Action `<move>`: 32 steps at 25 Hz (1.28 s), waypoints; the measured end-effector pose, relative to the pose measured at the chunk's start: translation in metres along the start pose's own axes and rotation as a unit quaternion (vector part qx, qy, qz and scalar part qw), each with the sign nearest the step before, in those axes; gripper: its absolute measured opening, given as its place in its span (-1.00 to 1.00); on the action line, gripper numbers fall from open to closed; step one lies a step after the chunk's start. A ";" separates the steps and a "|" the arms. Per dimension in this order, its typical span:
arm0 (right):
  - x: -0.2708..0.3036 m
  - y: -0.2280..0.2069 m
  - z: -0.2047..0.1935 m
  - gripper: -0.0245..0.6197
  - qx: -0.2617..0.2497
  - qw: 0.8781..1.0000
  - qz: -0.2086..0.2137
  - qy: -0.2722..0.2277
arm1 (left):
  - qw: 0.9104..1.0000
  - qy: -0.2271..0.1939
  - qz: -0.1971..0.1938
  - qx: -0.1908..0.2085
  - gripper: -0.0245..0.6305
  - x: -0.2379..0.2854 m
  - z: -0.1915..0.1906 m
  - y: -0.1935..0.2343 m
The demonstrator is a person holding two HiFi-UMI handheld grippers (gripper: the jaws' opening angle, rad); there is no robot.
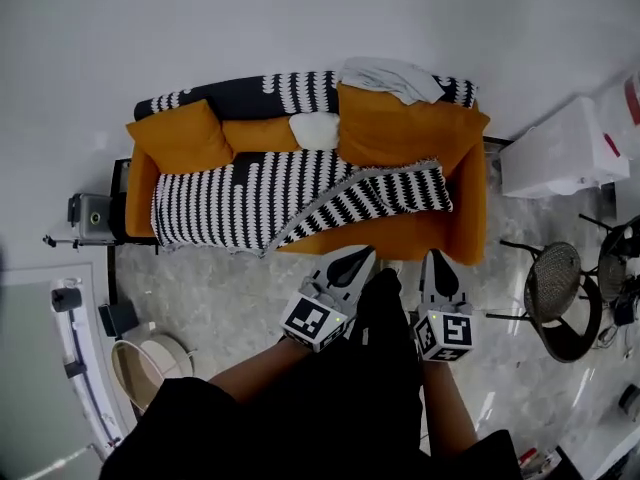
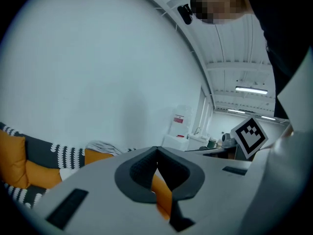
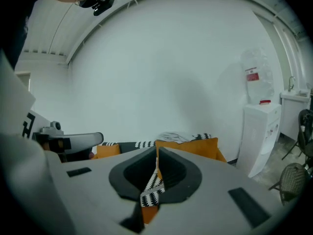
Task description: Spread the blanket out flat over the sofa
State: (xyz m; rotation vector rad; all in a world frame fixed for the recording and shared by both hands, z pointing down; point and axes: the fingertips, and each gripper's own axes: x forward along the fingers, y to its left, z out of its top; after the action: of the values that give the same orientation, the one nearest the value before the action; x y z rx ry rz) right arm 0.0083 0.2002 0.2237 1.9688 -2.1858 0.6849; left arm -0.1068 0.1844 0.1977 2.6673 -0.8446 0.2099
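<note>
Blanket (image 1: 250,203) rumpled on sofa (image 1: 470,203), front edge partly behind left gripper (image 1: 362,252)

The blanket (image 1: 250,203) is a soft knitted cloth, black and white, with a fringed edge. The sofa (image 1: 400,236) and its cushions (image 1: 180,135) are matt orange fabric. A crumpled grey cloth (image 1: 390,76) lies on the sofa back. The floor (image 1: 220,298) looks like polished, marbled stone, the wall (image 1: 300,18) smooth and matt white. The left gripper (image 1: 355,256) and right gripper (image 1: 437,260) are matt grey plastic with dark ribbed pads (image 2: 139,170). The chair (image 1: 555,283) is dark wire mesh.
</note>
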 end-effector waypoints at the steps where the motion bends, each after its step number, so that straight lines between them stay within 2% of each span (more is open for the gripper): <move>1: 0.013 -0.010 0.002 -0.80 0.000 1.000 0.005 0.004 | 1.000 0.006 0.002 -0.001 -0.91 0.016 0.000 0.003; 5: 0.067 -0.053 0.006 -0.80 -0.006 0.999 0.028 0.017 | 1.000 0.022 0.015 -0.007 -0.91 0.081 -0.017 0.015; 8: 0.103 -0.086 -0.007 -0.80 0.001 0.998 0.043 0.041 | 0.999 0.038 0.019 0.005 -0.91 0.126 -0.035 0.023; 12: 0.145 -0.111 -0.036 -0.80 -0.016 0.995 0.061 0.075 | 0.998 0.058 0.037 -0.007 -0.91 0.159 -0.059 0.048; 16: 0.183 -0.149 -0.064 -0.80 -0.019 0.992 0.063 0.105 | 0.996 0.057 0.055 -0.041 -0.91 0.195 -0.084 0.066; 20: 0.218 -0.177 -0.088 -0.80 -0.009 0.990 0.057 0.125 | 0.997 0.048 0.057 -0.037 -0.91 0.219 -0.099 0.078; 28: 0.292 -0.218 -0.155 -0.78 -0.073 0.978 0.060 0.186 | 0.995 0.055 0.074 -0.035 -0.91 0.251 -0.133 0.098; 30: 0.317 -0.234 -0.179 -0.62 -0.093 0.972 0.054 0.207 | 0.995 0.051 0.077 -0.047 -0.91 0.260 -0.140 0.106; 32: 0.343 -0.250 -0.204 -0.56 -0.107 0.967 0.054 0.226 | 0.994 0.047 0.081 -0.050 -0.91 0.270 -0.149 0.112</move>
State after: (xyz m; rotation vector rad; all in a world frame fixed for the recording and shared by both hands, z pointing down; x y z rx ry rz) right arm 0.1583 -0.0424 0.5985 1.4273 -1.9955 0.7830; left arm 0.0417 0.0076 0.4307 2.4772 -1.0131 0.3211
